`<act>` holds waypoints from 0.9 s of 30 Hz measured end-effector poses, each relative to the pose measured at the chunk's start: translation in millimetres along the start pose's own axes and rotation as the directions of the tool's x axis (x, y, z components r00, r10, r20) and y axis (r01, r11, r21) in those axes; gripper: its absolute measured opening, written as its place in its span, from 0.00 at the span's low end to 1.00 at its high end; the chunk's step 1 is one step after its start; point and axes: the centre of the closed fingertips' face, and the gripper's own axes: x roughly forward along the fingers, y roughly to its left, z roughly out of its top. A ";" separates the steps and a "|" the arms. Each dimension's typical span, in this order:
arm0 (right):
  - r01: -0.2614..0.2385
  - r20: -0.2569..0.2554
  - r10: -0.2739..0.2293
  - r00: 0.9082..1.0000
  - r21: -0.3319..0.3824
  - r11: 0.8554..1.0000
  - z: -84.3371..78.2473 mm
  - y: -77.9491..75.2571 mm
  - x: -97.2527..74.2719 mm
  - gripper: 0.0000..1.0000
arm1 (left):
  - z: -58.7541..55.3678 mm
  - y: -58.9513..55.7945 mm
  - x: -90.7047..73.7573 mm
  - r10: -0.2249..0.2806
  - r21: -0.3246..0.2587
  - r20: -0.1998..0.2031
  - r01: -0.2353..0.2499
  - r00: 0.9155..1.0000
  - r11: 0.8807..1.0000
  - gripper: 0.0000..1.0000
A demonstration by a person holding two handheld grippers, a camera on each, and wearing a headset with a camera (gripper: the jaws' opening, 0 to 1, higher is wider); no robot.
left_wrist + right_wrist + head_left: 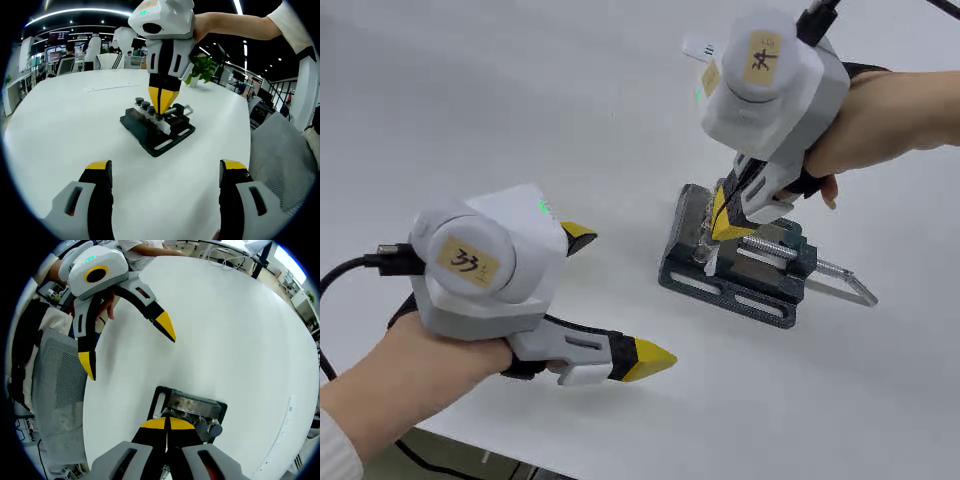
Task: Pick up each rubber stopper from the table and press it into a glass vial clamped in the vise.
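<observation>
Stoppers (142,104) already cap vials (152,116) in the vise (157,132), seen from my left tongs (165,167), released and well apart from it. Right gripper view: my right tongs (167,424) clenched, tips at the vial row; any stopper beneath is hidden. Head view: the vise stands on the desk (570,110). Pressing off-centre, I judge, could crack glass or pop a stopper sideways.

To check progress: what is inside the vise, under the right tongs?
The vise holds a row of glass vials, some capped with black rubber stoppers. The shut right tongs cover the next vial's mouth; any stopper there is hidden.
</observation>
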 end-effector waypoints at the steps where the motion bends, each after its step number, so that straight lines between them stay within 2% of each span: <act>1: -0.005 0.004 0.005 1.000 0.007 1.000 -0.1 0.1 0.0 0.00 | -0.2 -0.4 0.1 -0.002 0.000 -0.001 0.002 1.000 1.000 0.87; 8: 0.013 -0.016 -0.013 1.000 -0.003 1.000 0.2 1.5 1.3 0.00 | -0.8 -0.6 2.0 -0.006 0.000 -0.003 0.006 1.000 1.000 0.87; 10: 0.014 -0.035 -0.014 0.999 -0.004 1.000 1.3 1.3 2.2 0.00 | -0.5 -1.3 2.9 -0.009 0.006 -0.006 0.009 1.000 1.000 0.87; 12: 0.027 -0.068 -0.030 0.997 -0.036 0.999 2.2 1.9 2.6 0.00 | 0.4 -1.8 3.2 -0.011 0.005 -0.003 0.011 1.000 1.000 0.87; 14: 0.027 -0.092 -0.029 0.995 -0.028 0.999 2.1 0.6 3.5 0.00 | 1.2 -2.2 3.5 -0.011 0.007 -0.002 0.011 1.000 1.000 0.86; 15: 0.027 -0.093 -0.031 0.995 -0.045 0.999 2.6 -2.7 4.8 0.00 | 1.2 -3.0 3.8 -0.014 0.007 -0.004 0.014 1.000 1.000 0.86; 19: 0.022 -0.085 -0.023 0.996 -0.016 1.000 0.5 -1.4 3.9 0.00 | 5.3 -3.8 3.1 -0.013 0.014 0.002 0.013 1.000 1.000 0.86; 22: 0.018 -0.059 -0.018 0.998 -0.005 1.000 -0.3 -3.1 3.8 0.00 | 9.7 -3.5 1.3 -0.013 0.024 0.003 0.013 1.000 1.000 0.86; 27: 0.023 -0.069 -0.024 0.997 -0.011 1.000 -0.1 -3.7 2.4 0.00 | 18.6 -2.0 -0.1 -0.009 0.057 0.000 0.009 1.000 0.998 0.86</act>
